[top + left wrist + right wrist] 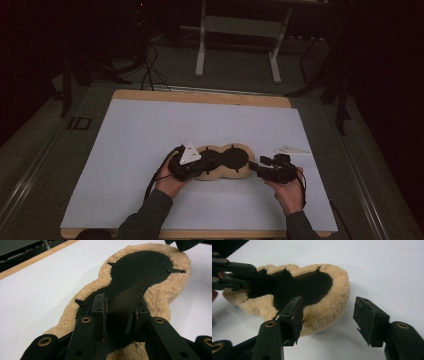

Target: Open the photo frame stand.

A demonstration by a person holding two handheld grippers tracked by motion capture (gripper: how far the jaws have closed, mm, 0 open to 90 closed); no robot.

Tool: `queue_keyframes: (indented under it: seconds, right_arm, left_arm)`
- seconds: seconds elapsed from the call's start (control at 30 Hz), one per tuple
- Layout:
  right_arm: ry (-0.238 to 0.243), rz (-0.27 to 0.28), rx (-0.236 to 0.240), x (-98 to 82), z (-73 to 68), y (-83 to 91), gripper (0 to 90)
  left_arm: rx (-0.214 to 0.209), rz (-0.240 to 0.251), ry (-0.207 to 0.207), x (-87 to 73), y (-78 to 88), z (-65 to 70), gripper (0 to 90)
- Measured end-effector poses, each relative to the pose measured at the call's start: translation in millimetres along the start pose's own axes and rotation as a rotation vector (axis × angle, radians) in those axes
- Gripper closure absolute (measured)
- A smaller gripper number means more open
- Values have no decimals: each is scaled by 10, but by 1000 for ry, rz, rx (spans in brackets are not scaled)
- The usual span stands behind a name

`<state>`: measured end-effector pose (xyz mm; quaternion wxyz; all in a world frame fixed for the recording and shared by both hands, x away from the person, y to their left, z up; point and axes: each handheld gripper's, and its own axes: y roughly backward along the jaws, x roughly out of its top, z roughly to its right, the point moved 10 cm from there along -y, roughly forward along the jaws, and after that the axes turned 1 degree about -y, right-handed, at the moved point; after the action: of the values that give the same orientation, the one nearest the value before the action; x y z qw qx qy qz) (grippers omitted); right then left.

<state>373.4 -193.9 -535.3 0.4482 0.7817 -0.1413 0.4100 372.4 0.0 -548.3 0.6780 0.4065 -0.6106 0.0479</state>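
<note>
A dim room, seen from above: I sit at a tabletop (150,210) covered by a white sheet, a two-jaw claw in each hand. At the centre of the sheet lies a tan fleece insole (240,172), peanut-shaped, with a black upper face ringed by woolly pile.

My left claw (207,164) comes in from about eight o'clock of the insole. In the left gripper view its jaws are closed on a raised fold of the black lining (125,302) at the insole's near end, pinching it upright between the pads.

My right claw (254,166) sits at the three o'clock end. In the right gripper view its jaws stand apart with nothing between them; the left jaw is just beside the fleece rim (329,312), the right jaw over bare sheet. A flat pale scrap (291,149) lies apart at two o'clock.

I judge the step in hand to be peeling the lining. To do it well, I should keep the left pinch firm, bring the right claw down astride the fleece rim, close squarely, and pull slowly and low so the fleece does not tear.
</note>
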Motion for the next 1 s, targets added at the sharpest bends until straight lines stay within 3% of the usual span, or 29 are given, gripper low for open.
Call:
queue_keyframes:
  seconds: [0.03,0.13,0.37,0.73,0.9,1.0]
  right_arm:
    - [-42,-36,38,29,-50,-34,316]
    - [-62,-51,44,71,-74,-56,304]
    - [-147,-79,108,148,-132,-107,299]
    - [-188,-118,148,203,-187,-155,315]
    - [-225,-120,209,241,-236,-198,336]
    - [-229,-130,220,260,-282,-229,345]
  left_arm:
    - [-1,20,17,6,15,-8,709]
    - [-3,33,26,2,30,-6,708]
    - [-7,62,36,-1,74,-21,707]
    - [-7,114,78,6,150,-57,707]
    - [-16,137,97,9,193,-77,705]
    - [-18,145,101,6,218,-79,701]
